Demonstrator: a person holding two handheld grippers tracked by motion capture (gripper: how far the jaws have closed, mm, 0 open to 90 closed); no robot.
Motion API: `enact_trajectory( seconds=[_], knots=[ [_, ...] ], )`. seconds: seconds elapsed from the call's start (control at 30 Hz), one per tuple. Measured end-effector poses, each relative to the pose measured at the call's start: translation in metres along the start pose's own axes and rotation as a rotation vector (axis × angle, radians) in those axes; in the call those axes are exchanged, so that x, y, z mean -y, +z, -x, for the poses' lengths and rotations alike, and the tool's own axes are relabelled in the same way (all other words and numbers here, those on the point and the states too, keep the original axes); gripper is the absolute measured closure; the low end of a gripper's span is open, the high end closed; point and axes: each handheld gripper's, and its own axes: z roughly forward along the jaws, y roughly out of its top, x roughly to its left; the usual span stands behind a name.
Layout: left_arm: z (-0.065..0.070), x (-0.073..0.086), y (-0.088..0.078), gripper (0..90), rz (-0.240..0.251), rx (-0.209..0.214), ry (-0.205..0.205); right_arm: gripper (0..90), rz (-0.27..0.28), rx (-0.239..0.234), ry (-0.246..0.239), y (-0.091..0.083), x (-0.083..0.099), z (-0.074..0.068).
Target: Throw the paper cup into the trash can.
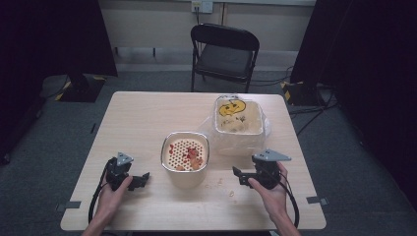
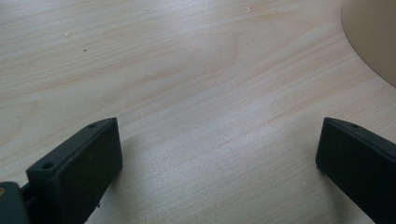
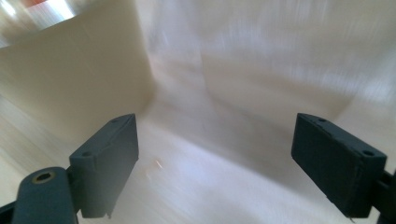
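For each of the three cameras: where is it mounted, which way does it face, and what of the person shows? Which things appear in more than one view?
High view: fixed above the person's side, facing forward and down on the wooden table; both forearms, left gripper and right gripper show.
Left gripper view: rides the left gripper, looking along its open jaws at bare tabletop and the cream bowl.
Right gripper view: rides the right gripper, blurred, facing the bowl's side and the bagged bin.
Shared: bowl, bin, table.

High view: table [image 1: 147,113] evenly lit from overhead, room edges left in deep shadow. Left gripper view: sharp wood grain, soft shadows cast under the jaws. Right gripper view: heavily motion-blurred, glare noted at top left.
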Motion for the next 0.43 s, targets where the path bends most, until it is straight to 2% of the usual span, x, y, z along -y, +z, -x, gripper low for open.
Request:
enact_trajectory(
  seconds=[0.07,0.13,0.27,0.33,0.43],
  knots=[
    [0.000,0.000,0.000,0.0,0.000,0.000,0.000,15.1,-0.038,0.002,0.009,0.010,0.013,0.005],
    [0.000,0.000,0.000,0.0,0.000,0.000,0.000,15.2,-0.078,0.023,0.011,0.021,0.027,0.012],
    [0.000,0.000,0.000,0.0,0.001,0.000,0.000,15.0,-0.128,0.082,0.007,0.033,0.042,0.023],
    [0.000,0.000,0.000,0.0,0.000,0.000,0.000,14.8,-0.122,0.116,-0.016,0.034,0.045,0.024],
    [0.000,0.000,0.000,0.0,0.000,0.000,0.000,14.3,-0.121,0.119,-0.023,0.035,0.045,0.024]
  ],
)
